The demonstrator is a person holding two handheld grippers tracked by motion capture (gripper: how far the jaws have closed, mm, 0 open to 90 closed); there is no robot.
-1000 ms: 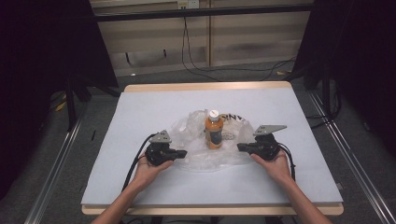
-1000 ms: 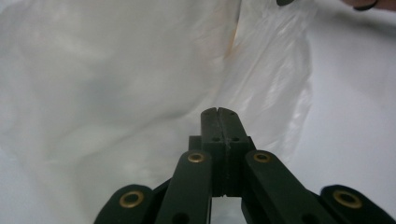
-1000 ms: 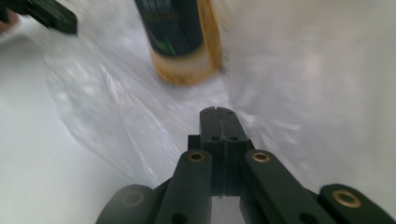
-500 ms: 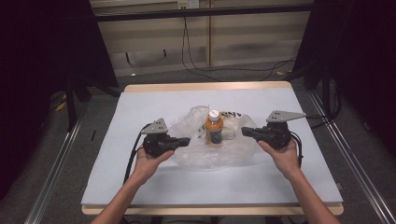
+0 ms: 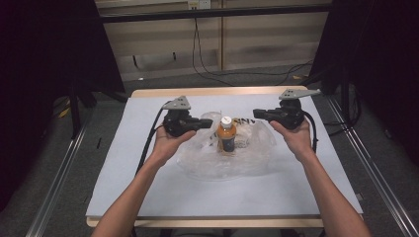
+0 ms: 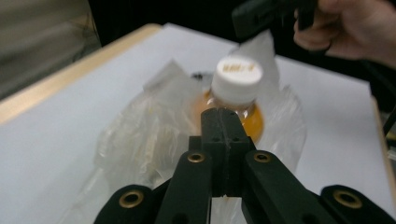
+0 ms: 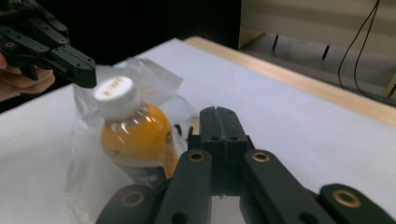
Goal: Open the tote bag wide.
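Bottle (image 5: 227, 137) w/ orange drink is stood upright inside clear plastic bag (image 5: 212, 160) mid-table; left gripper (image 5: 206, 123) & right gripper (image 5: 258, 113) are held either side above it, jaws fully closed, nothing gripped

Lab recording bay, white-covered table (image 5: 148, 163), black curtains (image 5: 44, 74), loose floor cables (image 5: 212, 69), metal rails (image 5: 59, 182)
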